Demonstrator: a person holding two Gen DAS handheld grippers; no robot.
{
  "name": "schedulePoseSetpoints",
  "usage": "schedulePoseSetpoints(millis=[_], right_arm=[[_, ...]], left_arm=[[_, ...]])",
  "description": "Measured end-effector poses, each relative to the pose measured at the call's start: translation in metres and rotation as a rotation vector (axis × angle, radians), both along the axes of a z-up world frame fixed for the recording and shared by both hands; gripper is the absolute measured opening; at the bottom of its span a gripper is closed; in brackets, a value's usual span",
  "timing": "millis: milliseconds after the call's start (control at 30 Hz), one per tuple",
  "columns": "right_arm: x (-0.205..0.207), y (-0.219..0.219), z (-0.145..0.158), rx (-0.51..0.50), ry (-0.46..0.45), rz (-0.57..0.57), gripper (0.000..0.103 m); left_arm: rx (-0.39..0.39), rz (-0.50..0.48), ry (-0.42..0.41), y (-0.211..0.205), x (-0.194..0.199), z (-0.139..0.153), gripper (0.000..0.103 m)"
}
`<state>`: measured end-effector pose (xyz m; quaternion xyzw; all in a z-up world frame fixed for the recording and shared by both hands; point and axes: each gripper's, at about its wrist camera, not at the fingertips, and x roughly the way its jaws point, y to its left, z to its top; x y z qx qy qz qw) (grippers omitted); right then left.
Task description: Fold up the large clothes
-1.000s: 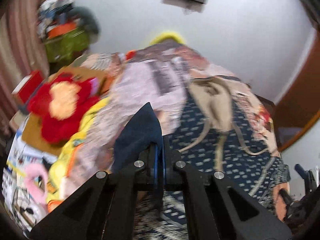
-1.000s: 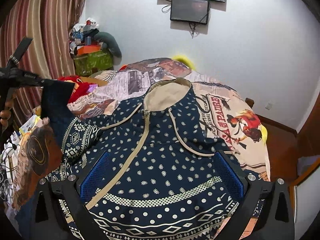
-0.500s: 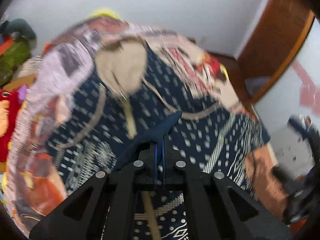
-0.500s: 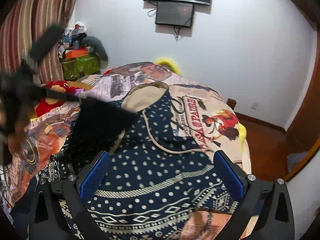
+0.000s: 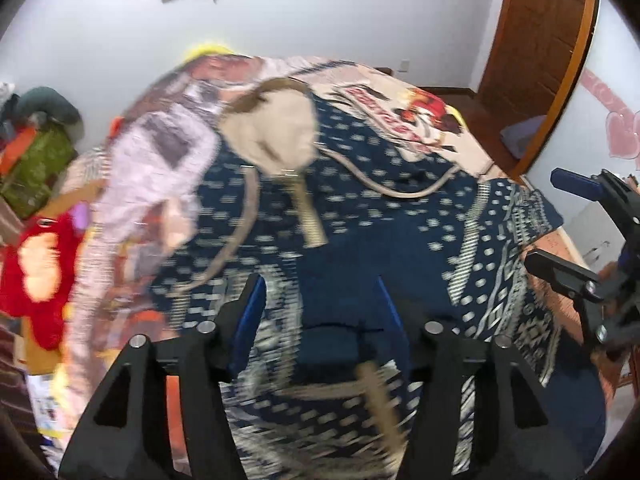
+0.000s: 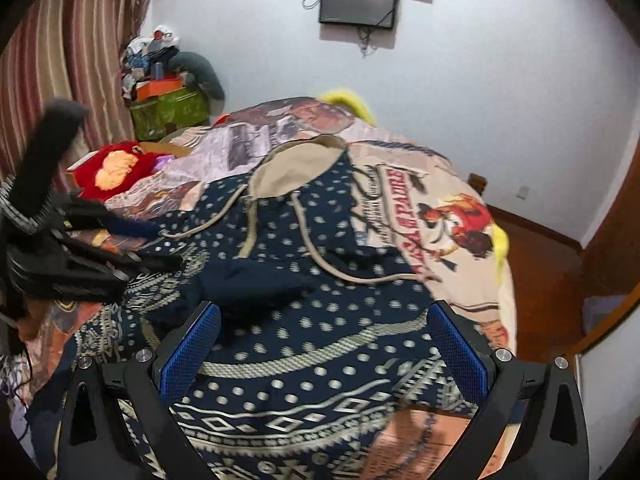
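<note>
A navy hoodie (image 5: pixel 404 216) (image 6: pixel 340 320) with cream dots, a beige-lined hood (image 6: pixel 296 164) and drawstrings lies face up on the bed. Its plain navy sleeve (image 6: pixel 248 284) (image 5: pixel 340 300) is folded across the chest. My left gripper (image 5: pixel 320 312) (image 6: pixel 160 246) hovers over that sleeve with its jaws opening. The sleeve lies between the blue pads, which do not press on it. Over the patterned hem my right gripper (image 6: pixel 324 344) (image 5: pixel 560 232) stands open with nothing held.
The printed bedspread (image 6: pixel 420 208) covers the bed. A red plush toy (image 6: pixel 108 168) and a green box (image 6: pixel 172 112) with clutter sit at the left by the striped curtain (image 6: pixel 60 40). A screen (image 6: pixel 360 0) hangs on the wall. A wooden door (image 5: pixel 540 40) is at the right.
My left gripper carried the sleeve from the left side across the hoodie's chest, sank, and its shut jaws came apart, letting the sleeve go. The right gripper shifted slightly and stayed open.
</note>
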<state>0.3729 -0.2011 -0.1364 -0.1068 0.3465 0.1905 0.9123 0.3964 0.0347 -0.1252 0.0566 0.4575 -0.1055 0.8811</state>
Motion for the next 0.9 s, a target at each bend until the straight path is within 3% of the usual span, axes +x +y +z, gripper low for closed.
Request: schedulePoseSetpoints(millis=[200, 400, 600, 733, 833, 900], right_arm=[[0.006, 0.050, -0.011, -0.011, 0.051, 0.095, 0.103], [0.026, 0.111, -0.060, -0.051, 0.228, 0.174, 0.103], [0.043, 0.155, -0.104, -0.160, 0.304, 0.213, 0.083], [0.054, 0.167, -0.119, -0.198, 0.318, 0.210, 0.062], [0.059, 0.170, -0.127, -0.213, 0.328, 0.202, 0.048], [0.059, 0.172, -0.130, -0.231, 0.314, 0.205, 0.047]], left_arm=[[0.109, 0.096, -0.029, 0.075, -0.018, 0.001, 0.070], [0.105, 0.147, 0.089, 0.127, -0.028, -0.059, 0.070], [0.084, 0.139, 0.199, 0.141, -0.043, -0.124, 0.070], [0.060, 0.146, 0.241, 0.144, -0.050, -0.155, 0.070], [0.077, 0.134, 0.214, 0.141, -0.056, -0.163, 0.070], [0.092, 0.121, 0.203, 0.135, -0.059, -0.165, 0.072]])
